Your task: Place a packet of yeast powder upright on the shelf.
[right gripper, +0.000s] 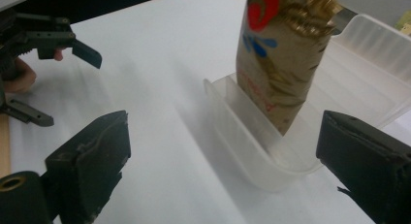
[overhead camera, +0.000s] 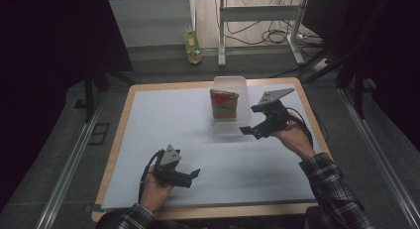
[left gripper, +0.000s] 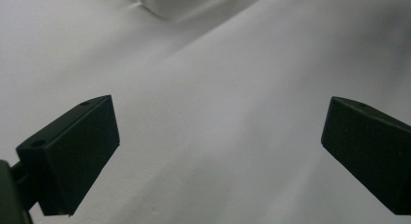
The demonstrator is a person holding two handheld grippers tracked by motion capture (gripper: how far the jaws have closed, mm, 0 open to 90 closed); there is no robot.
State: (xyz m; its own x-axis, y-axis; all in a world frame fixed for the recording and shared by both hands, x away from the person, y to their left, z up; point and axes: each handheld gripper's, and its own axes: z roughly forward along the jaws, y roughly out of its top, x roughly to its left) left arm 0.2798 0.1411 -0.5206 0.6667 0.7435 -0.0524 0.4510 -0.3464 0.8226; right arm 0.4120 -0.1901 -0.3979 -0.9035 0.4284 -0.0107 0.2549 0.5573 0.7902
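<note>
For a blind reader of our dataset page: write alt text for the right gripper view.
A brown snack bag with a red mark stands upright in a clear plastic tub on a white table cover, seen between the right gripper's two open black jaws. At far left, the left gripper is held open above the cover.

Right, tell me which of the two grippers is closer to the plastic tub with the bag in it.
The right gripper, held just beside the translucent tub where the brown bag stands. The left gripper is held low near the table's front edge, well apart from it.
</note>
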